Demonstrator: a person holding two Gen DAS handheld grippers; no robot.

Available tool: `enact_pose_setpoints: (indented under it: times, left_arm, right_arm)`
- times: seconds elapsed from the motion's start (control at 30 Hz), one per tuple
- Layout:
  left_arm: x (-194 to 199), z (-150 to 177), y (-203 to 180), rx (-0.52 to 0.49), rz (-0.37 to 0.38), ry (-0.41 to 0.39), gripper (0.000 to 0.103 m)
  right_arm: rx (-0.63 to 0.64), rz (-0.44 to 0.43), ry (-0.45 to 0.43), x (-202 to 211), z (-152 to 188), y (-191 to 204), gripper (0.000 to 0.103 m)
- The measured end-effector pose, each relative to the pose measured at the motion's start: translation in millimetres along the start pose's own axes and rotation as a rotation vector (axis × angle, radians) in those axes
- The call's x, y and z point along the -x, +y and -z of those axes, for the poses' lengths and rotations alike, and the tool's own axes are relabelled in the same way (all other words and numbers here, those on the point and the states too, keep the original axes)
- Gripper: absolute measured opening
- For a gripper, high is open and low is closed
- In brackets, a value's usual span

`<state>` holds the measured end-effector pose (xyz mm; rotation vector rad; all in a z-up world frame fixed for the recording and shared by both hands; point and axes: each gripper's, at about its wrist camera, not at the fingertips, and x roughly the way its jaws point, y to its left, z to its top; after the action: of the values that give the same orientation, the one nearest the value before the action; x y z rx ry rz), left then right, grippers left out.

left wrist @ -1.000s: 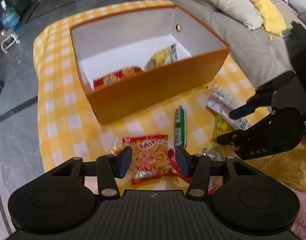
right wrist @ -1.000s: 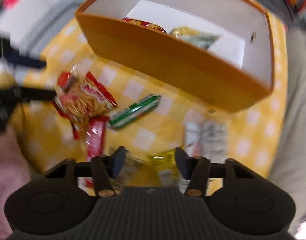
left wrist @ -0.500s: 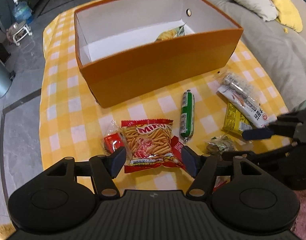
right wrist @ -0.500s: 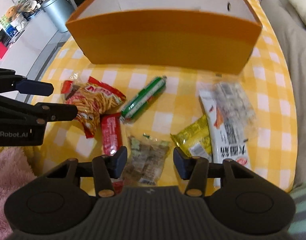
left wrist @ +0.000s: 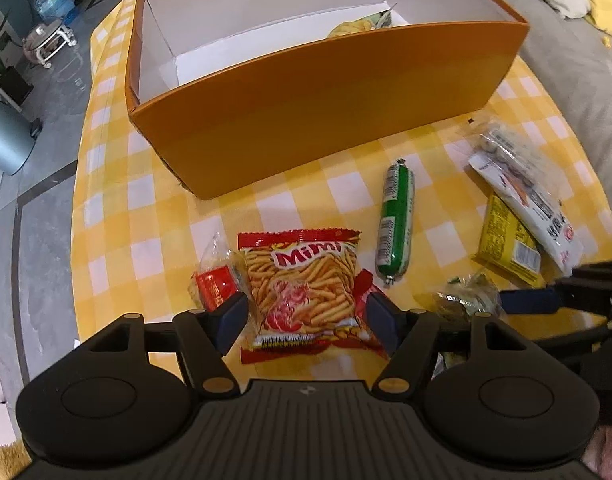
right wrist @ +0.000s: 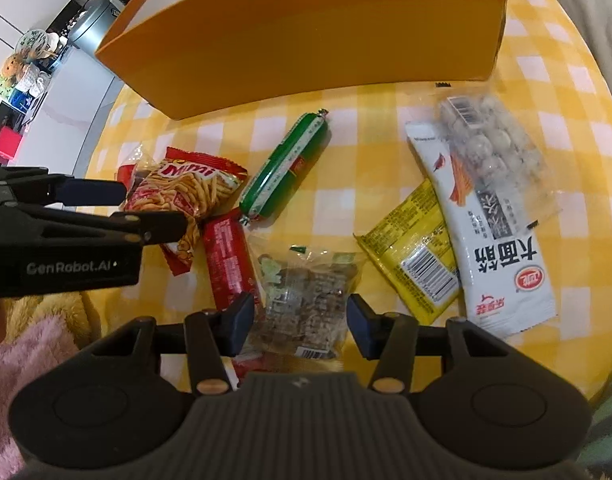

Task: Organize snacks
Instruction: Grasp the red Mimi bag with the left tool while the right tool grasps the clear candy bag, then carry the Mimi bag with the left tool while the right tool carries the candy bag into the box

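An orange box (left wrist: 325, 92) with a white inside stands on the yellow checked table; a yellow-green snack bag (left wrist: 357, 26) lies in it. My left gripper (left wrist: 306, 320) is open, its fingers either side of the red Mimi chips bag (left wrist: 302, 284). My right gripper (right wrist: 300, 320) is open around a clear bag of brownish snacks (right wrist: 306, 304). A green sausage stick (right wrist: 286, 170), a red bar (right wrist: 230, 256), a yellow packet (right wrist: 413, 252) and a white packet (right wrist: 493, 240) lie on the cloth.
A clear bag of round snacks (right wrist: 493, 148) lies on the white packet. A small red packet (left wrist: 214, 280) sits left of the chips. A grey sofa (left wrist: 577, 52) is at the right, and a pink rug (right wrist: 34, 360) lies below the table edge.
Both grippers have come down and closer to the table. The left now straddles the Mimi bag, the right straddles the clear snack bag. Both jaws stay open.
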<state>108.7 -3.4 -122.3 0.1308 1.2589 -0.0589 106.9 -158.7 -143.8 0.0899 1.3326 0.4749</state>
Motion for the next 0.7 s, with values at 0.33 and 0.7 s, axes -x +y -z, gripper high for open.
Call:
enact_pose_setpoints:
  times: [0.33,0.7]
  left_arm:
    - [-12.6,-7.3,-12.5,-0.035,-0.064,0.01,0.082]
    - [-13.2,-5.6,-11.9,-0.033,-0.029,-0.008,0.044]
  right_arm:
    - [0.013,0.0,-0.001,-3.1,0.8,-0.9,0.039]
    - [0.024,0.006,-0.008,-3.2,1.6,0.7,0.038]
